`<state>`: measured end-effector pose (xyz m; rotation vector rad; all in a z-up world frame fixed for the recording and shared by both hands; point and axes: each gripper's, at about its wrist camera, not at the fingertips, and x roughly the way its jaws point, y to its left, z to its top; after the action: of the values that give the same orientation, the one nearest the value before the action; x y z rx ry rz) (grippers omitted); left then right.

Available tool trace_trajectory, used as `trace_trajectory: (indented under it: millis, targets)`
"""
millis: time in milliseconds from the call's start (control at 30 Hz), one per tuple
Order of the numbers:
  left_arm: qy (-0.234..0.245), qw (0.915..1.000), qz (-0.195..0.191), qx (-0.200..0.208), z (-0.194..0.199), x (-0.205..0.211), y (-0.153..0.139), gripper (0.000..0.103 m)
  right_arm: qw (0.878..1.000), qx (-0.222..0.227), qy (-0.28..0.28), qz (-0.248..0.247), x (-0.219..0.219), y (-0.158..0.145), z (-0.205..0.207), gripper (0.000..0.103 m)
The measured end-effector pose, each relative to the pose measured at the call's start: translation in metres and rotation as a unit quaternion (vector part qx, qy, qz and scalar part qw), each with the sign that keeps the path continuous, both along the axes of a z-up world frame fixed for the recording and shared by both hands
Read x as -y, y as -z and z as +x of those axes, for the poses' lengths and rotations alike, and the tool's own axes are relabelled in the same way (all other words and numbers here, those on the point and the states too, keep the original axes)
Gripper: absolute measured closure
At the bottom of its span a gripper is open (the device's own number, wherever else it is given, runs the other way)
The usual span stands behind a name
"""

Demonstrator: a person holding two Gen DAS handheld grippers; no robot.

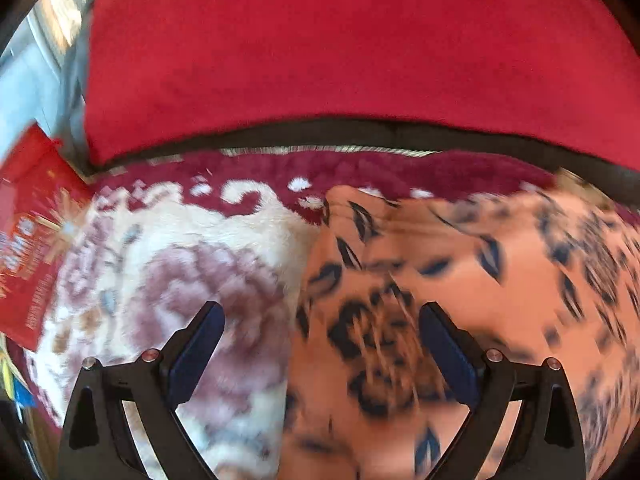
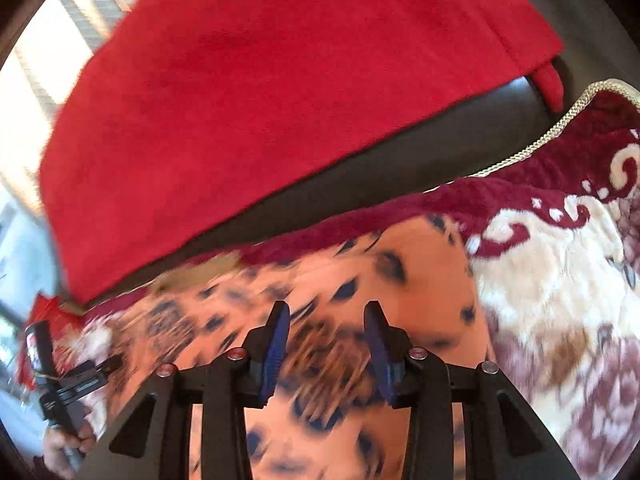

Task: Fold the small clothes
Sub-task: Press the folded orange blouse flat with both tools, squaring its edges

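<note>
The peach garment (image 1: 460, 280) lay on the floral blanket (image 1: 180, 260). The left claw (image 1: 320, 344) hung spread over its edge; the right claw (image 2: 326, 344), half-closed, apparently gripped nothing. Next: pinch an edge and fold.

The carrying surface is a plush blanket (image 1: 224, 236), cream at the centre with mauve flower patterns and a dark red border edged in pale cord, spread over a dark seat (image 2: 400, 152). Lying directly on it is an orange garment (image 1: 460, 280) with dark leaf-like markings, which covers the blanket's right part in the left wrist view and reaches to the red border. A red packet (image 1: 28, 248) rests at the blanket's left edge; a red cloth (image 1: 340, 48) hangs behind.
</note>
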<state>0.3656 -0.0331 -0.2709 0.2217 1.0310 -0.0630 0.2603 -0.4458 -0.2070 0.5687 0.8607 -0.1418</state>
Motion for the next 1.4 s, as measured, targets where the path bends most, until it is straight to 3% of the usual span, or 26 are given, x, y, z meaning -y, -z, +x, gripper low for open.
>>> trace_trajectory:
  millis: [167,267,400,567,800,1000,1200,1400]
  targets:
    - [0.041,0.9970,0.020,0.063,-0.090,-0.004,-0.016,0.005,0.999,-0.012,-0.041,-0.019,-0.045,-0.002,-0.059,0.061]
    - [0.044,0.9967,0.035,0.059,-0.119,-0.005,-0.009,0.005,0.997,-0.052,-0.048,-0.015,-0.055,0.024,-0.077,0.061]
    - [0.055,0.9935,0.045,0.089,-0.154,0.000,-0.017,0.005,0.998,-0.042,-0.038,-0.021,-0.068,0.023,-0.101,0.061]
    - [0.072,0.9880,0.013,0.136,-0.186,0.006,-0.050,0.005,0.999,-0.006,-0.051,-0.014,-0.087,0.003,-0.105,0.061]
    - [0.084,0.9853,-0.018,0.148,-0.186,0.014,-0.056,0.005,0.995,-0.001,-0.099,-0.019,-0.138,-0.004,-0.067,0.061]
    - [0.075,0.9898,-0.032,0.117,-0.164,0.021,-0.028,0.005,0.992,-0.037,-0.116,-0.022,-0.156,0.030,-0.041,0.060]
    - [0.070,0.9933,-0.034,0.085,-0.149,0.024,0.000,0.005,0.993,-0.014,-0.115,-0.002,-0.146,0.024,-0.051,0.061]
    - [0.068,0.9936,-0.043,0.080,-0.142,0.022,0.008,0.005,0.994,0.009,-0.105,-0.033,-0.141,0.014,-0.063,0.060]
